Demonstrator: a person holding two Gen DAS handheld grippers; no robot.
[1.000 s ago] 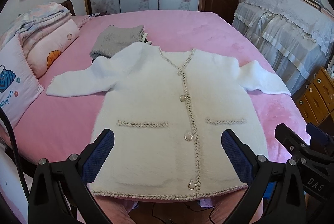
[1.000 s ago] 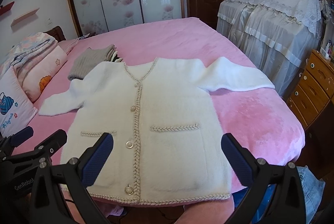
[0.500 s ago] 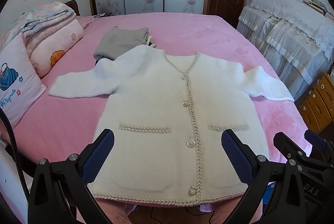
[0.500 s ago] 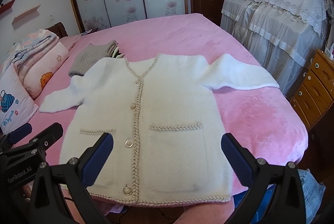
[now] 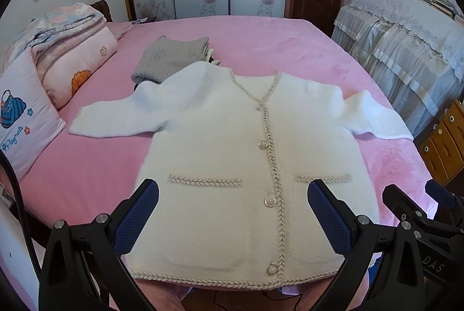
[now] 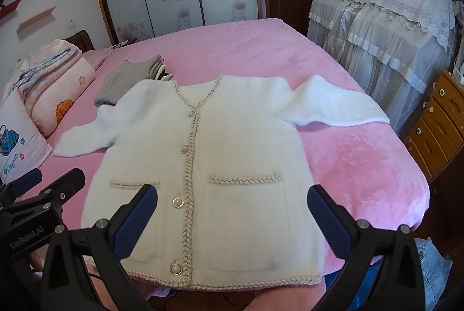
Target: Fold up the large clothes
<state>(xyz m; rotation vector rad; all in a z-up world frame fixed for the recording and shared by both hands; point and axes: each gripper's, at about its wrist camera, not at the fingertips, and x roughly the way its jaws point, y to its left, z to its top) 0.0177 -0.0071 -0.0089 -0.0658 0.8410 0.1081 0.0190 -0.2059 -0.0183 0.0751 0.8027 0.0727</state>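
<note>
Compared with a second ago, the white cardigan (image 5: pixel 246 166) is seen slightly lower in both views, as both grippers have been raised a little. At lower centre of the left wrist view, the left gripper (image 5: pixel 232 212) is held wide open above the hem, nothing gripped. The right gripper (image 6: pixel 230 213) is likewise spread wide and empty. The cardigan is laid flat, buttoned, on the pink bed (image 6: pixel 362 166).

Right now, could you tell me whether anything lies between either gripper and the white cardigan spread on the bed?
Nothing visible does. The left gripper and right gripper hover with jaws open above the white cardigan, its front bare. The folded grey garment lies beyond its collar, out of the way.
</note>
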